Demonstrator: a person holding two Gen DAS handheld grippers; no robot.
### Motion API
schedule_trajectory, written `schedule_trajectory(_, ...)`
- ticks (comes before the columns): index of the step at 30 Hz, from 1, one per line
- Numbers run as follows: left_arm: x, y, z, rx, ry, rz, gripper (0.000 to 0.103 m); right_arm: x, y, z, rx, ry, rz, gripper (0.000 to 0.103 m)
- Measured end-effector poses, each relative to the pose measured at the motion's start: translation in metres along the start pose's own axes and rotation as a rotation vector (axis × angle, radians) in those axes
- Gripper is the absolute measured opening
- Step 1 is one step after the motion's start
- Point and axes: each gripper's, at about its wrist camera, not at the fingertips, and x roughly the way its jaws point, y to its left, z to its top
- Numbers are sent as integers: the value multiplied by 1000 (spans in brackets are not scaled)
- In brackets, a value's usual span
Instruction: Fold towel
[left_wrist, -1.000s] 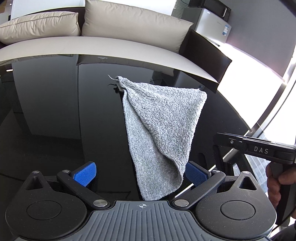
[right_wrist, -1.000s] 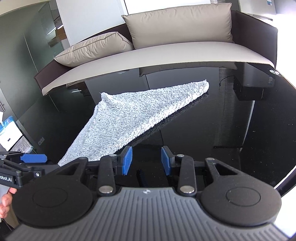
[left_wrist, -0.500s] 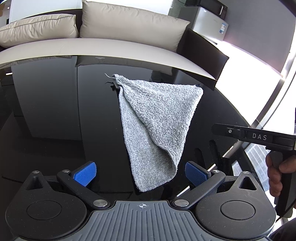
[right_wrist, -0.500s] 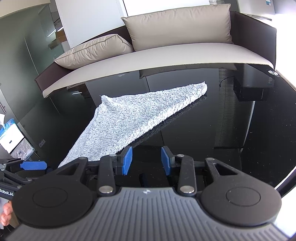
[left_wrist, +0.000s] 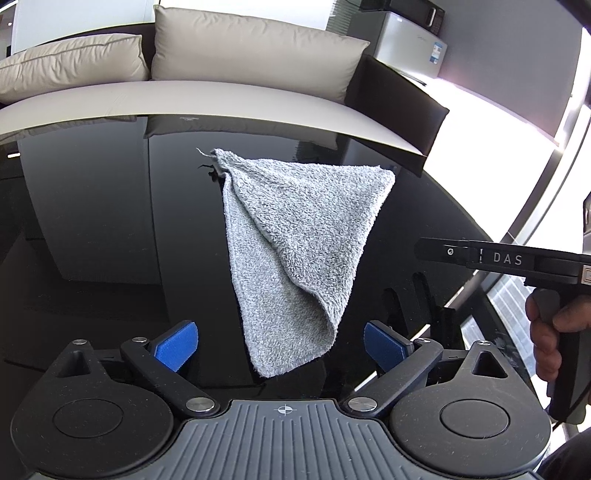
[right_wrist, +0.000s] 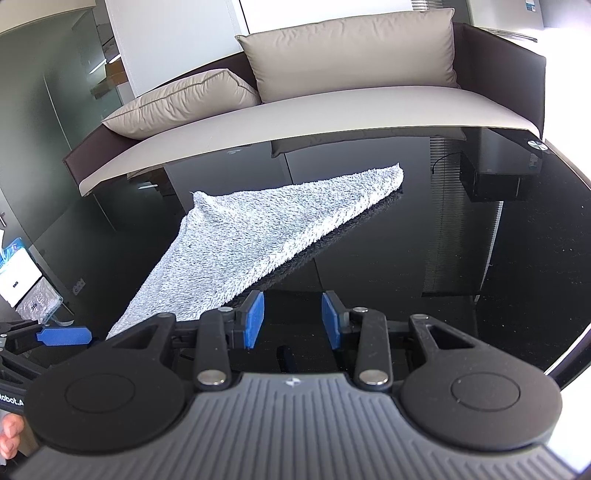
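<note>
The grey towel (left_wrist: 295, 254) lay folded into a rough triangle on the glossy black table (left_wrist: 92, 229), its narrow end pointing toward the left gripper (left_wrist: 280, 347), whose blue pads stood wide apart and held nothing. The right gripper (right_wrist: 291, 321) hovered just beside the towel's long edge, jaws parted narrowly and empty. Behind the table stood a sofa (right_wrist: 332, 110) with two beige cushions (left_wrist: 255, 44); nothing lay between either gripper and the cloth.

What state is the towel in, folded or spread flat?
Folded once, diagonally: the gray towel lies as a triangle on the black table, one layer's edge over another. Neither gripper holds it.
</note>
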Motion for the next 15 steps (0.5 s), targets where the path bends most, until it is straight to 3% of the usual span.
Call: schedule_trajectory(15,-5,-7,-5,61,-11,39,75,-3,-5,1,11,-3,-6,37)
